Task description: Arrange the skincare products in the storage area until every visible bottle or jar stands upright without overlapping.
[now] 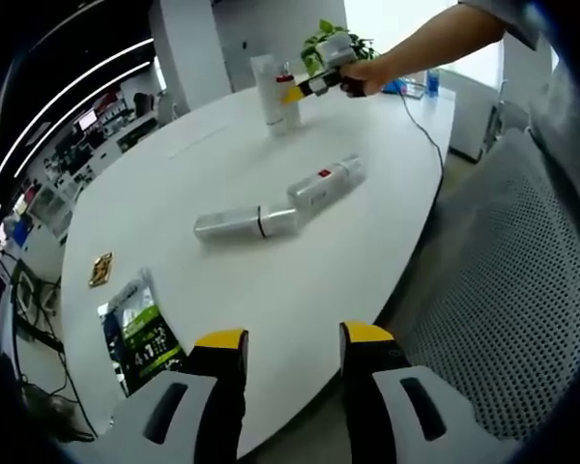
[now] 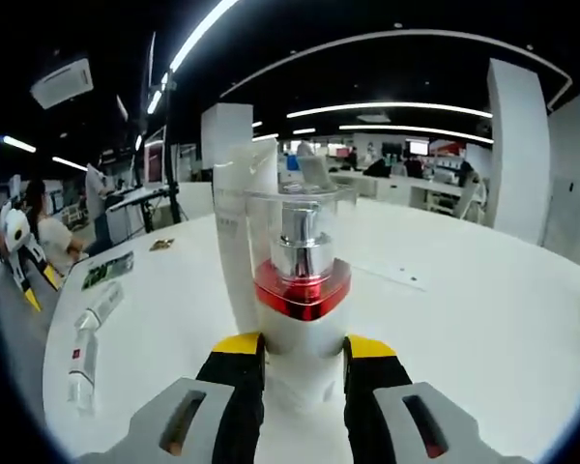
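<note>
Nearest to the lens in the right gripper view: the right gripper (image 2: 295,362), jaws pressed on the white body of a pump bottle (image 2: 300,290) with a red collar and a clear cap. Held low on the body, probably to keep the bottle straight while setting it on the white table (image 2: 464,319). Just behind it, touching or nearly so, a tall white tube (image 2: 244,232), also upright. Cannot tell whether the bottle base already rests on the table.

Seen from the left gripper view, far across the table: the same right gripper (image 1: 314,85) in a person's hand (image 1: 362,75), beside the standing pair of products.

Nearer, in the middle of the table, two products not yet upright: a white bottle with a red mark (image 1: 326,184) and a silver-white bottle with a dark band (image 1: 246,222), both on their sides, ends touching or almost touching. Probably the next to be raised.

Left gripper (image 1: 292,353) low at the table edge, jaws spread, holding nothing, well apart from the lying bottles.

Around: a green printed packet (image 1: 140,333) and a small brown thing (image 1: 101,269) near the left edge, a potted plant (image 1: 329,39) behind the hand, a mesh chair (image 1: 503,290) at the right. Nothing in the way between left gripper and lying bottles.
</note>
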`<state>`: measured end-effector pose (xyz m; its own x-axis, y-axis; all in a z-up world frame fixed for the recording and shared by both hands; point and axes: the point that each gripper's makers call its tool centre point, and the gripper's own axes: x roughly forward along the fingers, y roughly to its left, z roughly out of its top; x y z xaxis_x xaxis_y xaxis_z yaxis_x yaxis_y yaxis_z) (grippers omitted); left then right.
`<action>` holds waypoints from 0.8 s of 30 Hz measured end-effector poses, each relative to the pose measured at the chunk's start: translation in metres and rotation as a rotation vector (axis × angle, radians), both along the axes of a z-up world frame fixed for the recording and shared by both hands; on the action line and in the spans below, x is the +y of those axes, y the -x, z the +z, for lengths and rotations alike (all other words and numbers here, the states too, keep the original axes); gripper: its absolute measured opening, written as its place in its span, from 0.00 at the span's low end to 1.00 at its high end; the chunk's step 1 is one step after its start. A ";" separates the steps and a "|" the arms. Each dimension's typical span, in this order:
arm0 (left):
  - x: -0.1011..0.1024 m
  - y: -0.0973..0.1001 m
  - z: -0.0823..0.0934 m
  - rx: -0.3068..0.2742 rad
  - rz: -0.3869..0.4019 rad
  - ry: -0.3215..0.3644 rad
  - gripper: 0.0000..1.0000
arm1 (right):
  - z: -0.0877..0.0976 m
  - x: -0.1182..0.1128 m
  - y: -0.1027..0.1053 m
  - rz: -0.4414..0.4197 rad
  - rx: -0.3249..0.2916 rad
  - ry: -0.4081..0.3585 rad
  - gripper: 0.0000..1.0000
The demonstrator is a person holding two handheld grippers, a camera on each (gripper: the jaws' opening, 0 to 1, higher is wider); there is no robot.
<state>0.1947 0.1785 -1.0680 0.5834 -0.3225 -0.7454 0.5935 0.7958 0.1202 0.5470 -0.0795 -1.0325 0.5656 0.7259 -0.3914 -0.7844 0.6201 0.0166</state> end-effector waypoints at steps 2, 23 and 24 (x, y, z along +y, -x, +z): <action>0.000 0.000 0.000 -0.001 0.001 0.000 0.34 | 0.000 0.000 0.000 0.002 0.002 0.003 0.25; 0.008 -0.004 0.001 0.001 0.051 0.010 0.37 | -0.013 -0.010 0.091 -0.201 0.177 -0.152 0.31; 0.010 -0.005 0.002 0.000 0.058 0.013 0.36 | -0.012 -0.008 0.099 -0.217 0.210 -0.172 0.30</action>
<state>0.1996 0.1882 -1.0660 0.6017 -0.2974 -0.7413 0.5460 0.8305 0.1100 0.4482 -0.0874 -1.0445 0.6336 0.6632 -0.3983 -0.6032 0.7459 0.2825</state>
